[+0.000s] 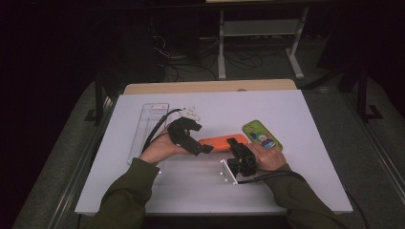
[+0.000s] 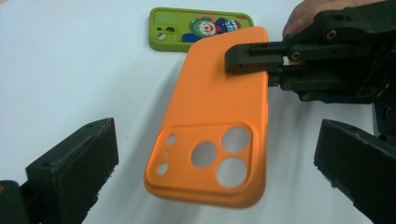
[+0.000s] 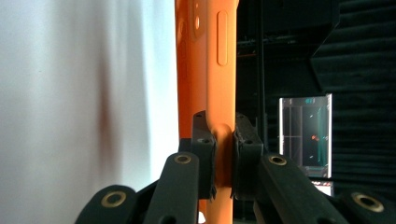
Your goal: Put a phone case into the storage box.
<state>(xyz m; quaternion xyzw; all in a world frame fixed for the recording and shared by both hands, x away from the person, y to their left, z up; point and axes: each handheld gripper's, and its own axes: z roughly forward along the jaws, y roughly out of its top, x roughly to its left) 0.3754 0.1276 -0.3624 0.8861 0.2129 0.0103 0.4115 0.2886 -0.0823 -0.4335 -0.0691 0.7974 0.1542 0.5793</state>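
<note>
1. Left gripper (image 2: 210,172): in the left gripper view its two black jaws stand wide apart at the bottom corners, holding nothing. The camera-cutout end of the orange phone case (image 2: 217,135) lies between them without touching either.
2. Right gripper (image 3: 224,154): its jaws are clamped on one edge of the orange phone case (image 3: 205,70), gripping it firmly. In the left gripper view this gripper (image 2: 254,63) grips the case at the end away from the camera cutouts.
3. Orange phone case (image 1: 222,141): held clear of the white table (image 1: 296,186), near its middle, between the two grippers; a shadow shows beneath it.
4. Green phone case (image 1: 261,135): lies flat on the table, printed side up, just beyond the right hand (image 1: 270,157).
5. Clear plastic tray (image 1: 149,129): rests on the table left of the left gripper (image 1: 188,136).
</note>
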